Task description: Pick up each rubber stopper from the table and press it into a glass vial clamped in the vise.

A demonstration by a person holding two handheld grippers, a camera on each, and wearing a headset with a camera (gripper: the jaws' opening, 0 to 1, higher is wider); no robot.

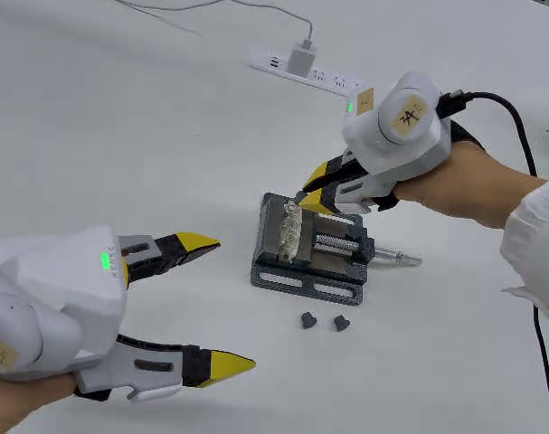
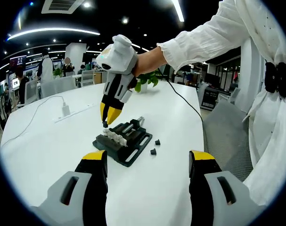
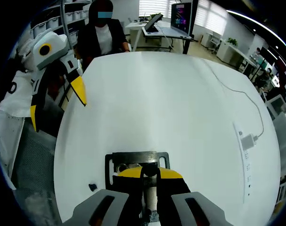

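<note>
The white table (image 1: 120, 136) carries one vise (image 1: 337, 267) at its middle, with one power strip (image 1: 333, 83) lying far behind it. Of the two grippers, the left gripper (image 1: 222, 303) hangs well apart from the vise, its jaws spread wide and empty. The right gripper (image 1: 303, 199) is down over the vise, its jaws drawn narrow on what I take for a dark stopper (image 2: 105, 125). The glass vials (image 1: 290, 231) stand in a short row between the vise jaws, right under those tips, and are too small to count surely. The step in hand looks like seating a stopper in a vial. The next move calls for a straight downward press, square on the vial mouth, then a release. Two loose stoppers (image 1: 308, 319) lie on the table near the vise's front edge, close together but not touching
</note>
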